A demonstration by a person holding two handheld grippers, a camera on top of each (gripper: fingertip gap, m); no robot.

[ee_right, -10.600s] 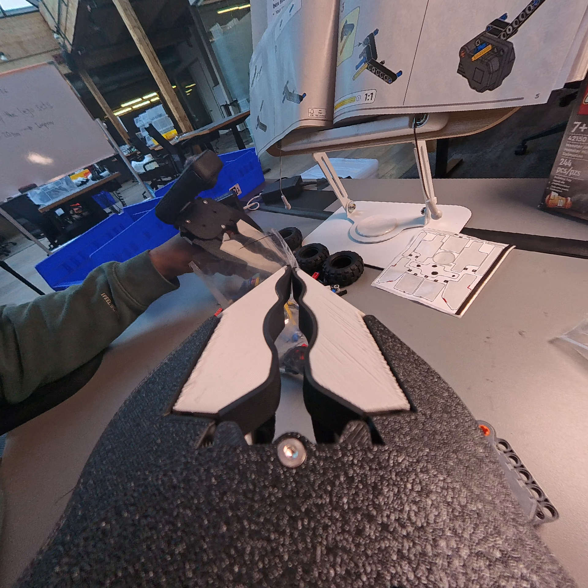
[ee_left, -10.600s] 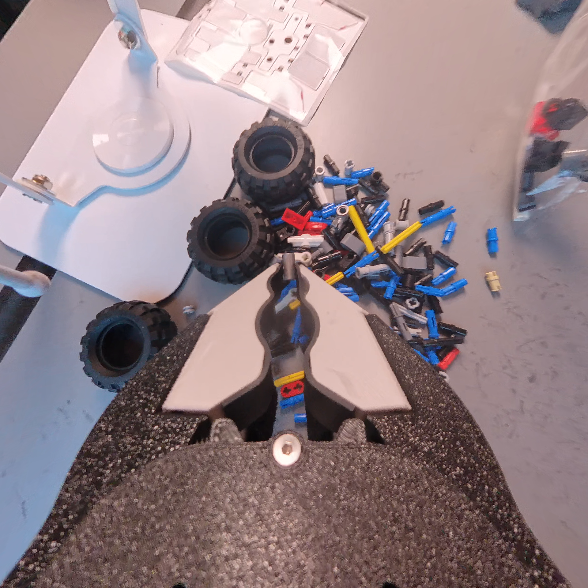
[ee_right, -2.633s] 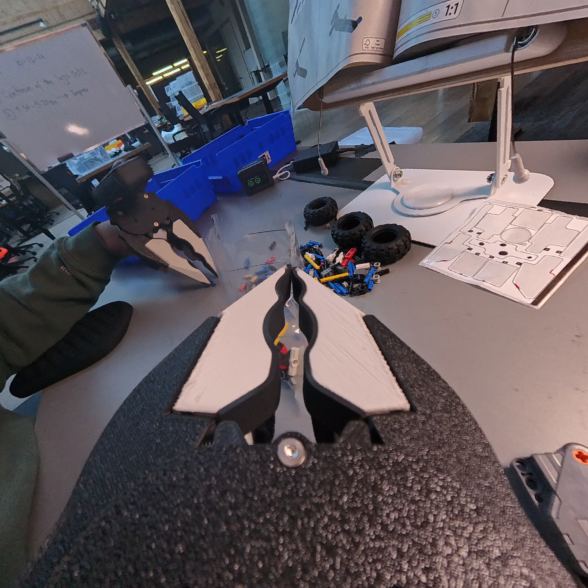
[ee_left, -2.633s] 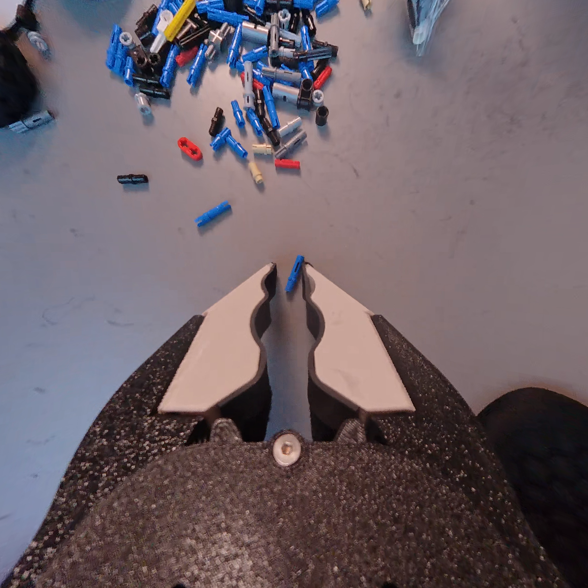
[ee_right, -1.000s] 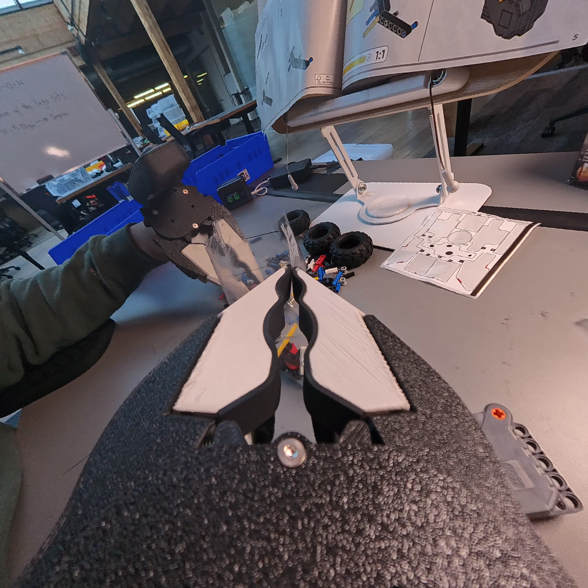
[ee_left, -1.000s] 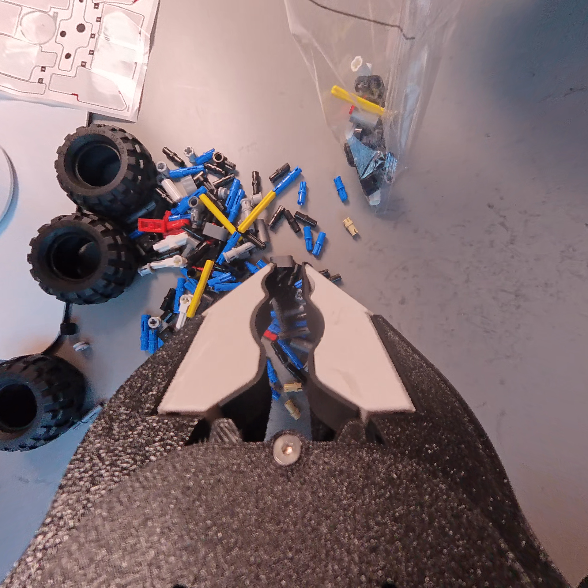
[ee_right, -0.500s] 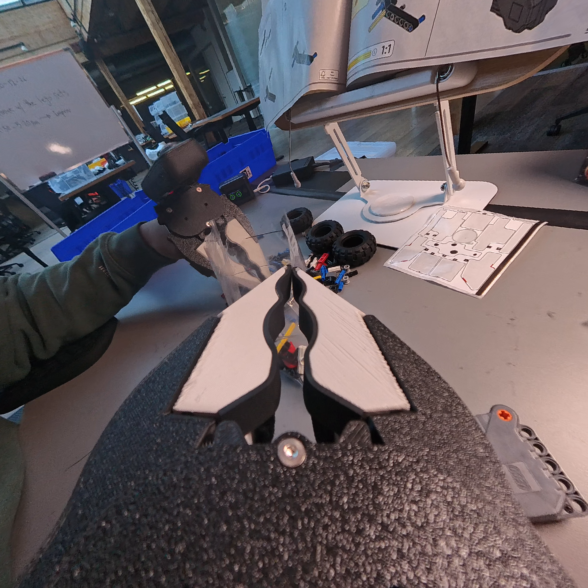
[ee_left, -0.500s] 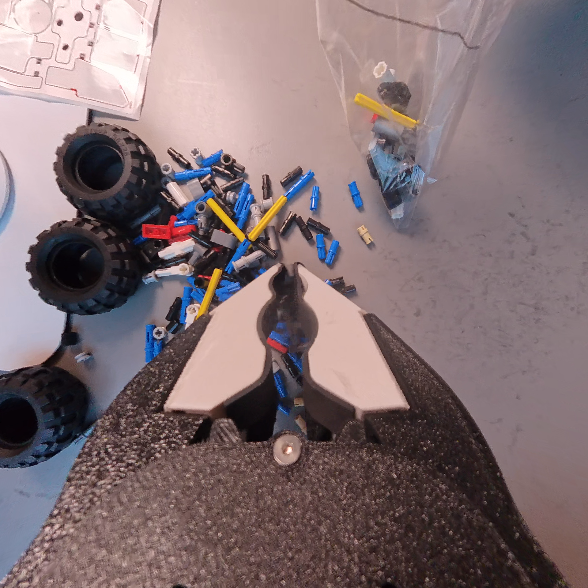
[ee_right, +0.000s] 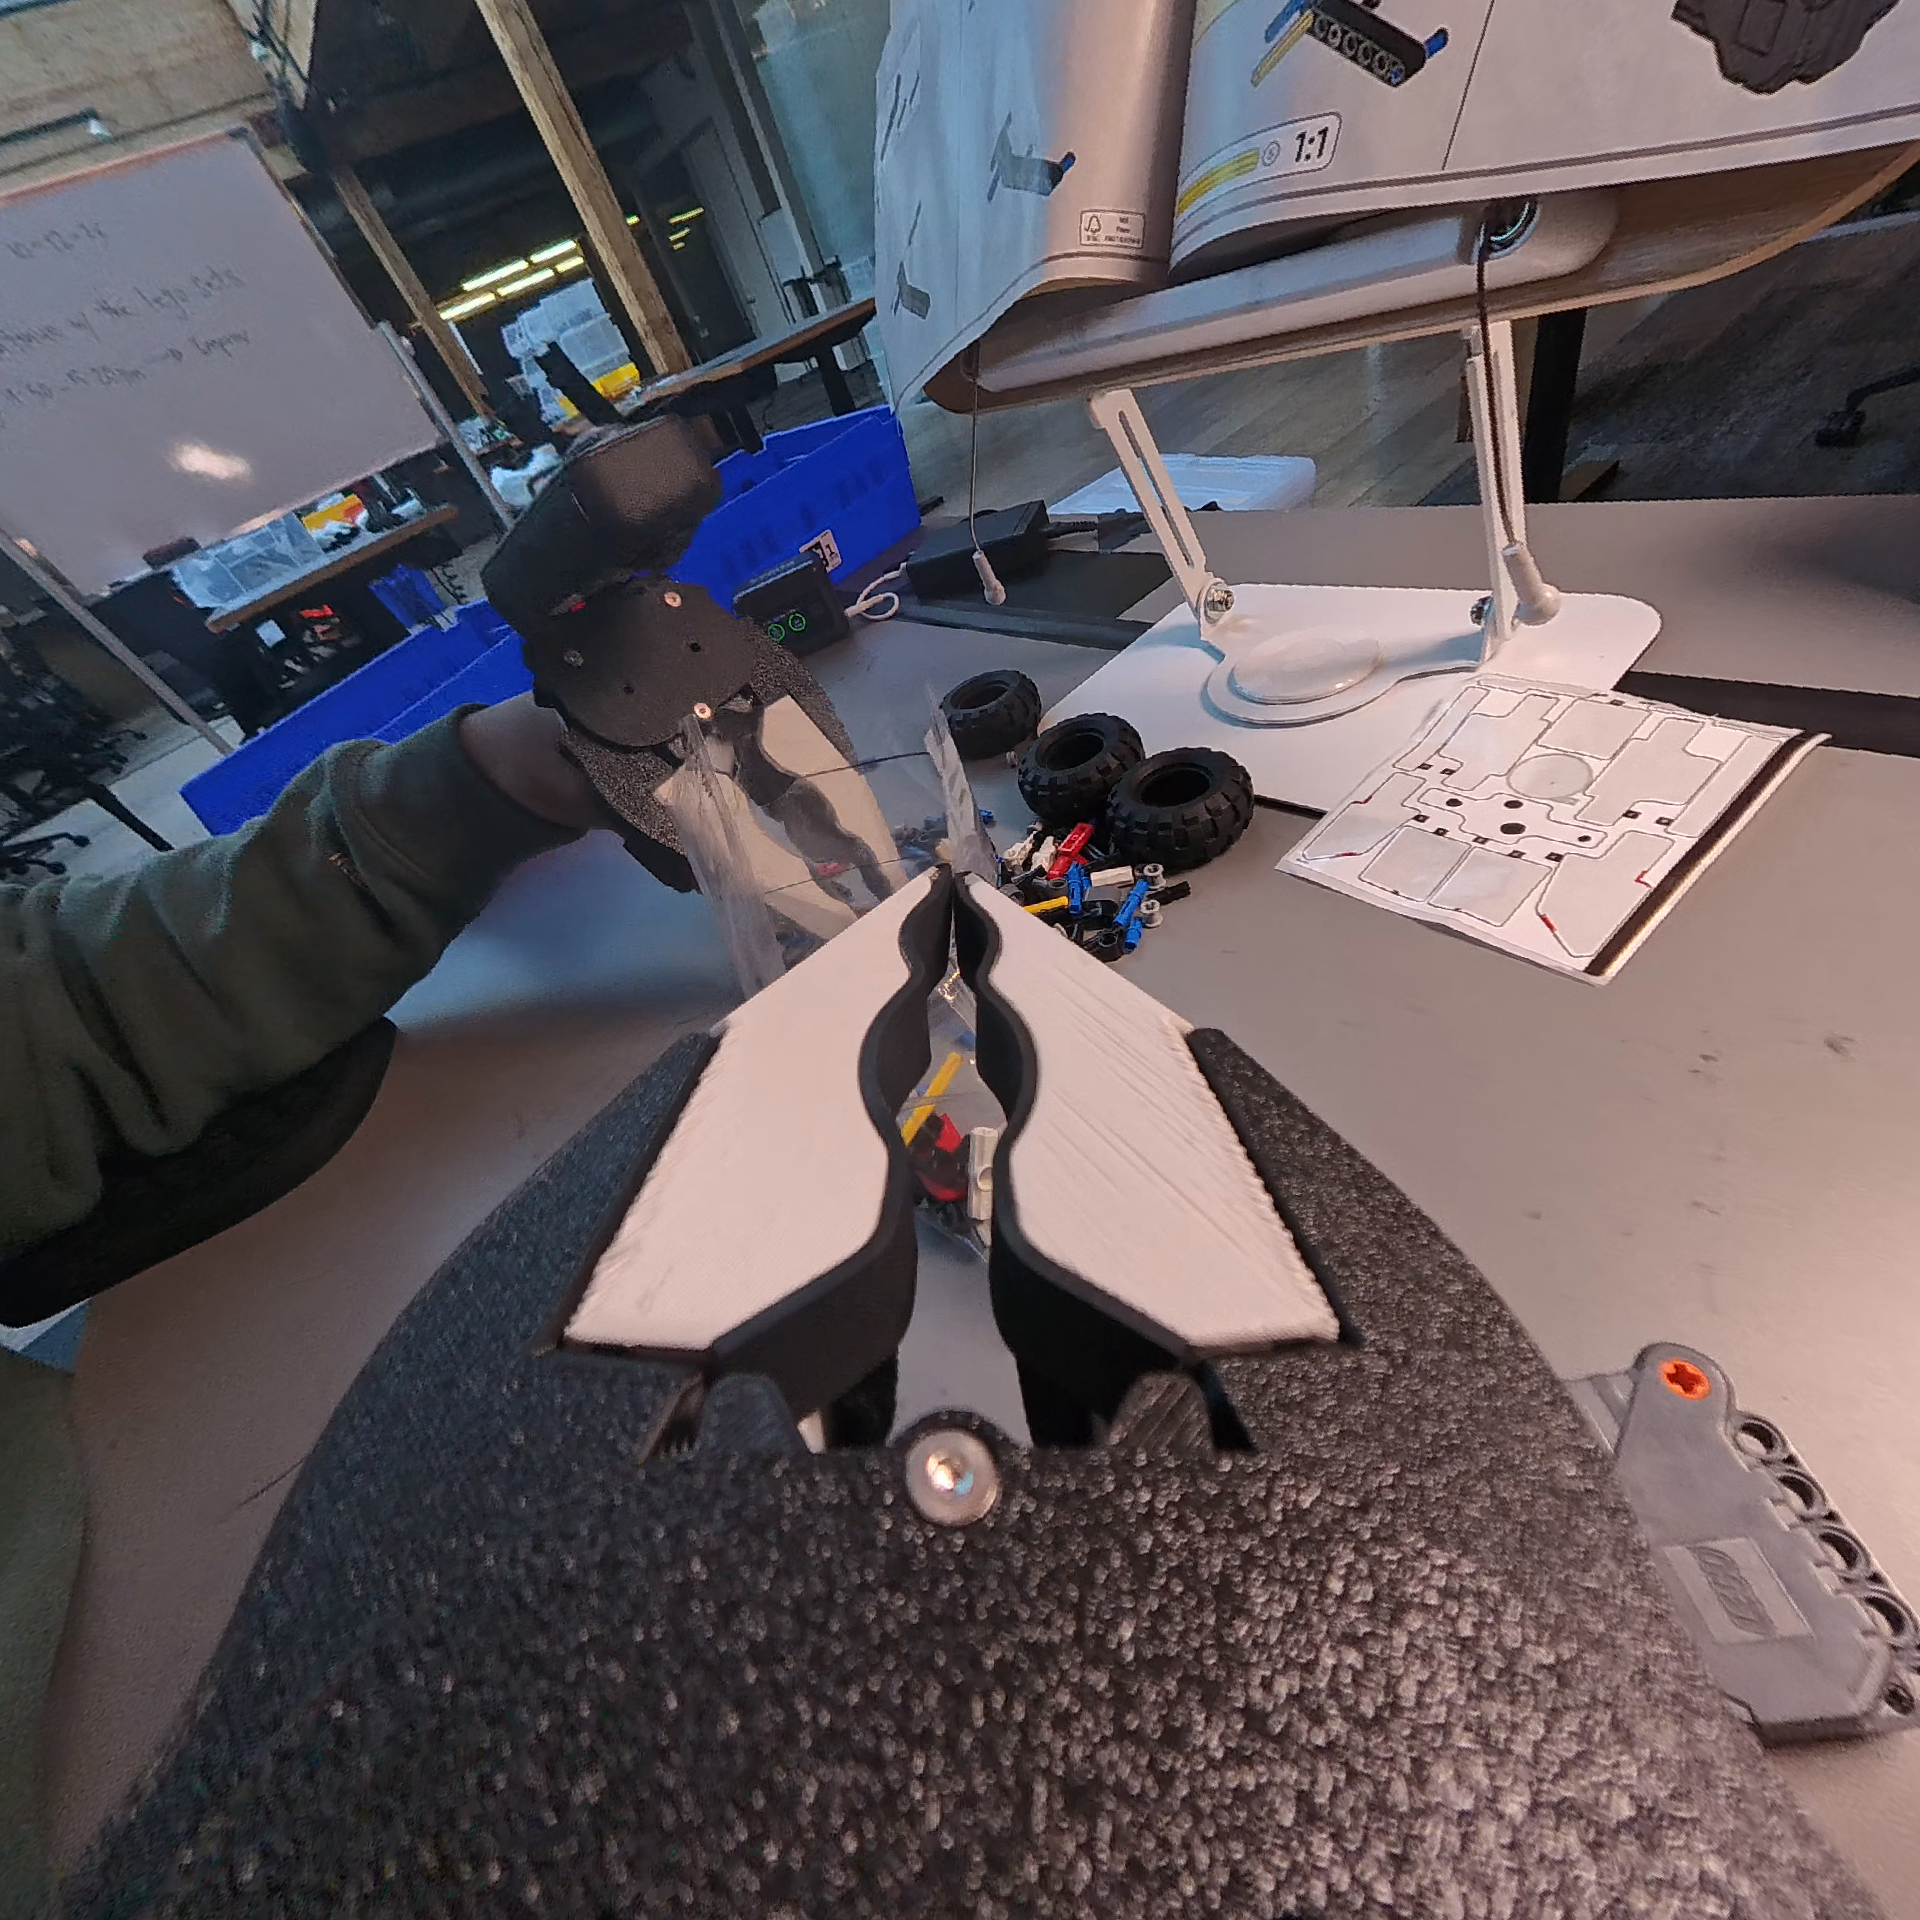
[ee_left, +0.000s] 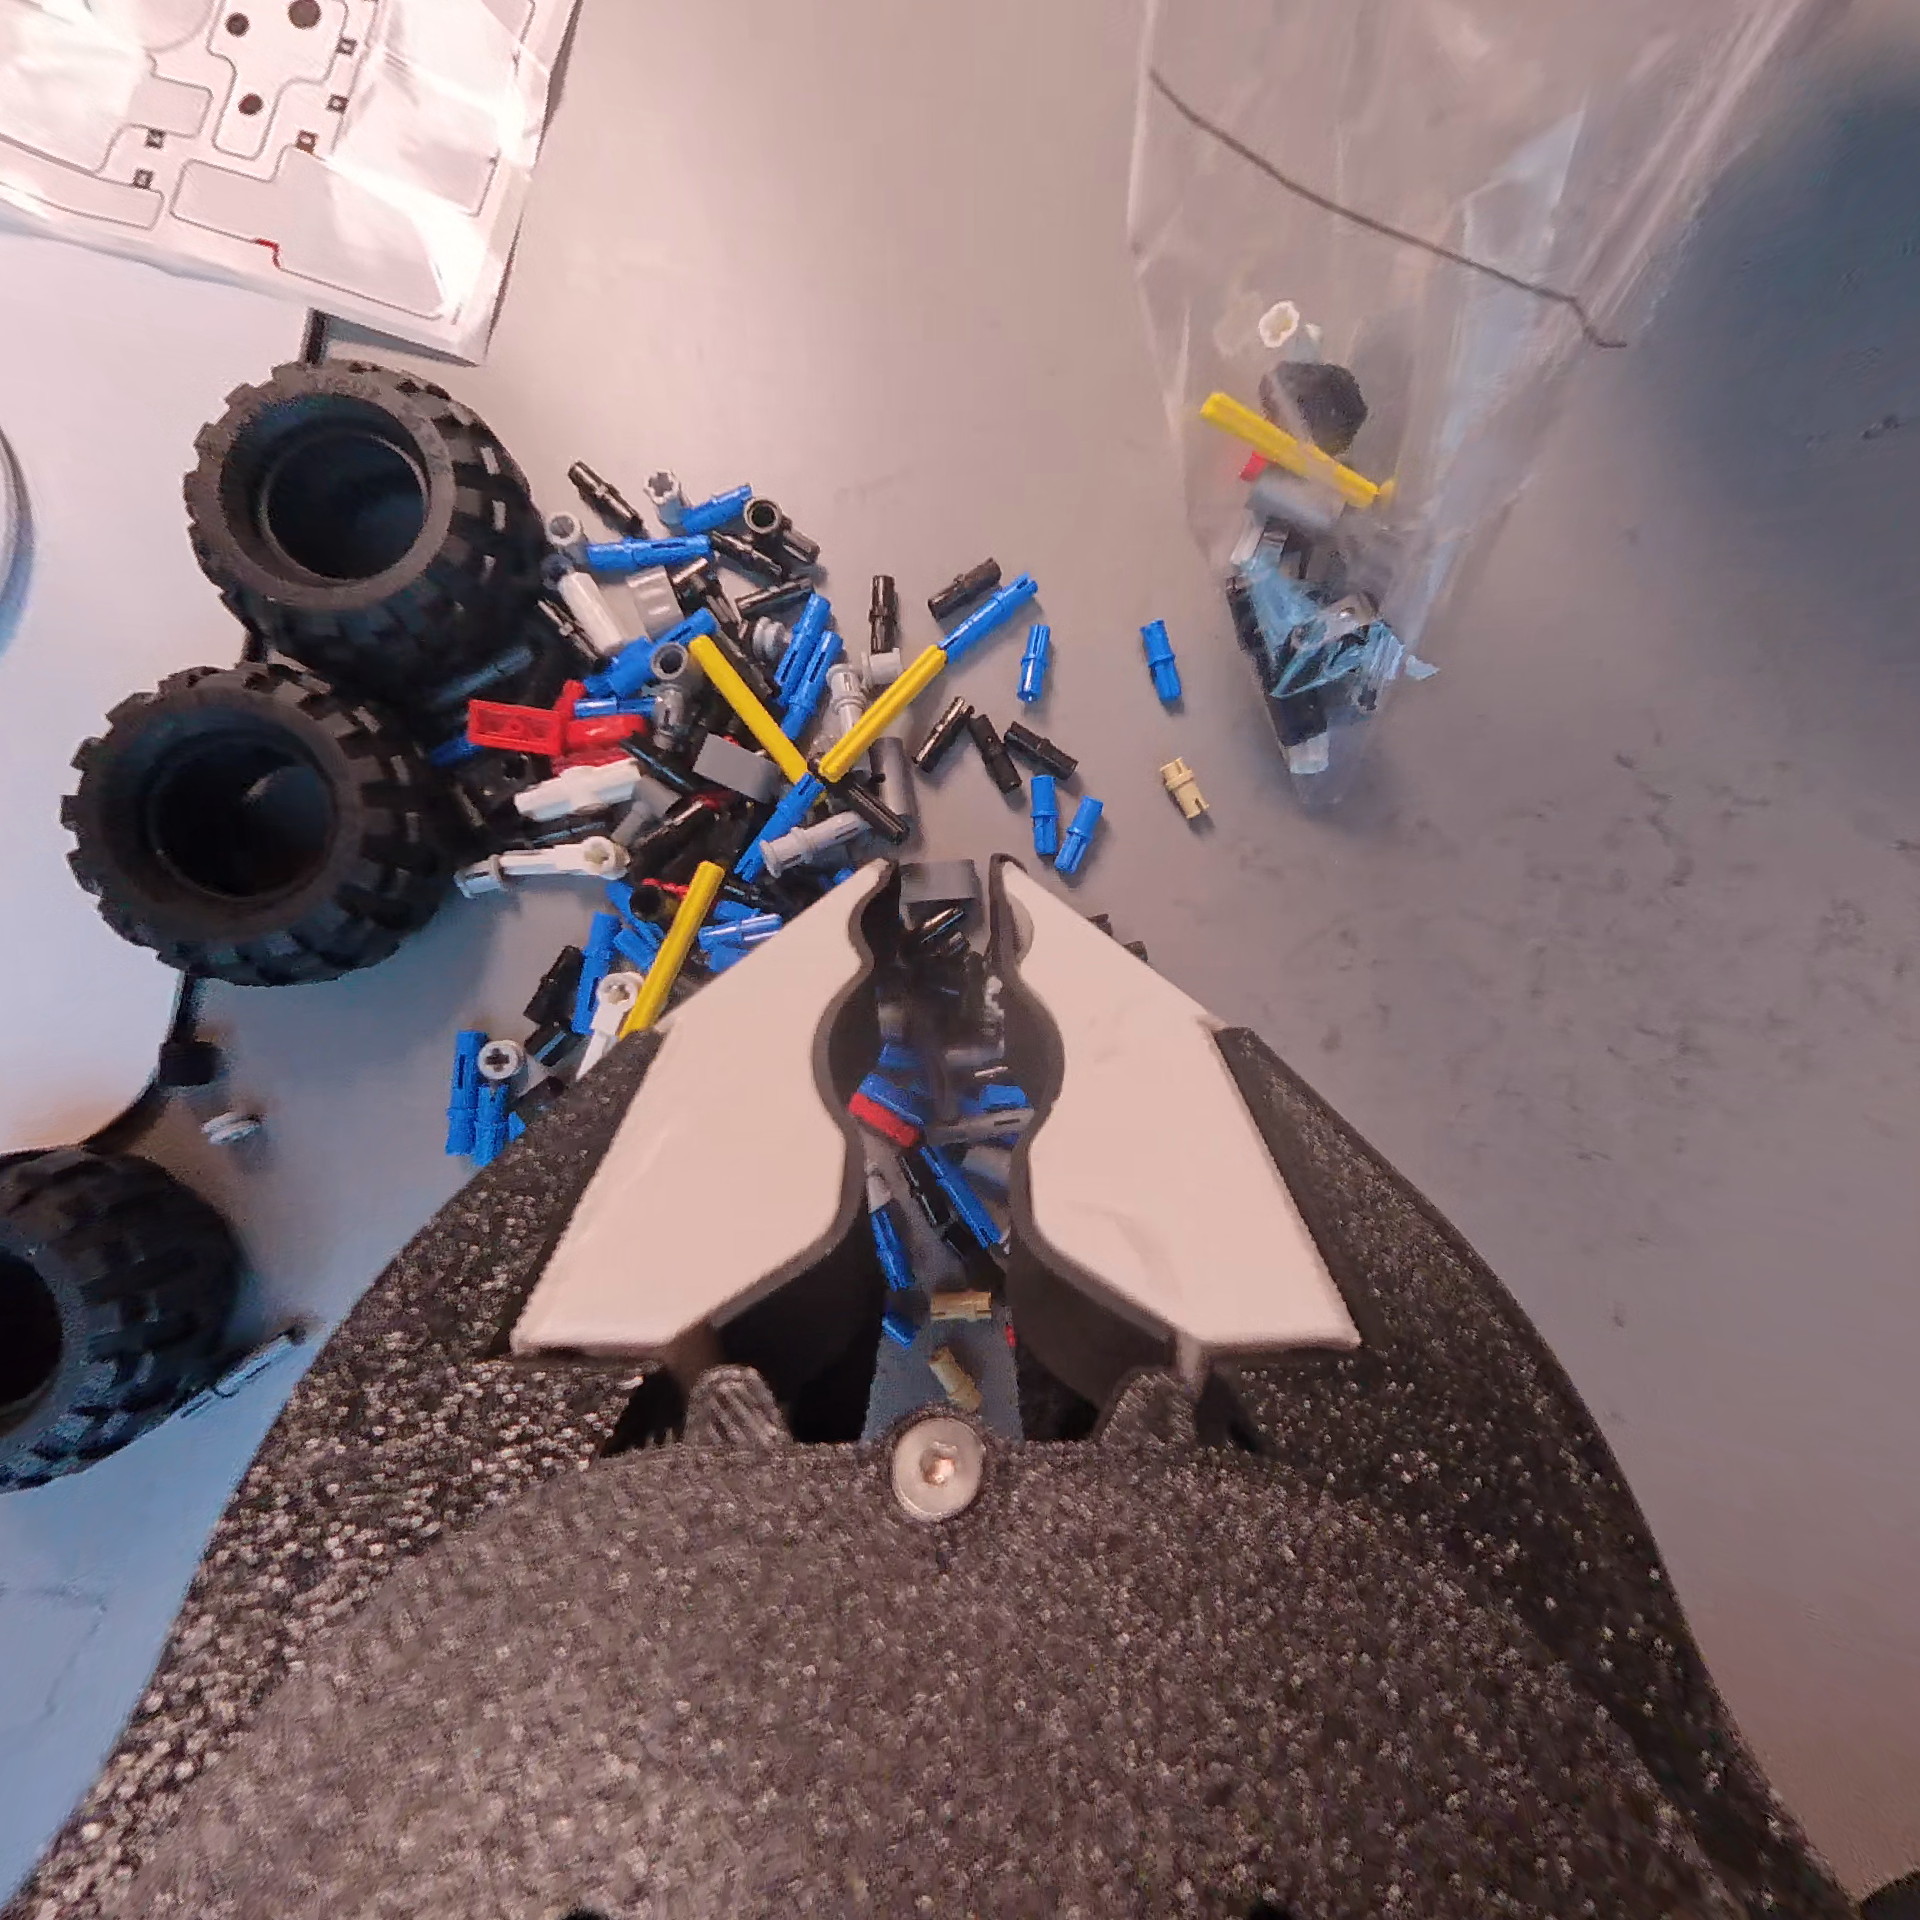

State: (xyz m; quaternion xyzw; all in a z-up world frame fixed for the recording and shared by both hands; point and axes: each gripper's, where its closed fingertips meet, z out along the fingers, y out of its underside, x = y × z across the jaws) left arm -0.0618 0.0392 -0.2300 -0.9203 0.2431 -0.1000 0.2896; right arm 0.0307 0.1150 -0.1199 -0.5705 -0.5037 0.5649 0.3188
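Note:
My left gripper [ee_left: 940, 868] hovers over a pile of small blue, black, grey, yellow and red building pins and axles [ee_left: 748, 727] on the grey table. Its tips stand slightly apart, and a dark grey piece [ee_left: 940, 885] sits between them. I cannot tell whether they touch it. My right gripper [ee_right: 951, 883] is shut on the top edge of a clear plastic bag [ee_right: 790, 821]. The bag [ee_left: 1351, 260] hangs right of the pile, with several pieces [ee_left: 1299, 582] in its bottom corner. Three black tyres [ee_left: 353, 520] lie left of the pile.
A white sticker sheet [ee_right: 1538, 831] lies beside the white base [ee_right: 1351, 644] of a stand that holds an open instruction booklet [ee_right: 1455, 104]. A grey beam-like part [ee_right: 1766, 1558] lies at the right near edge. A green sleeve [ee_right: 208, 935] reaches in from the left. Some 15 centimeters of space lies between my two pairs of fingers.
My left gripper came back from a bare part of the table to the pile. In the last half second its tips spread slightly. The right gripper still holds the bag up.

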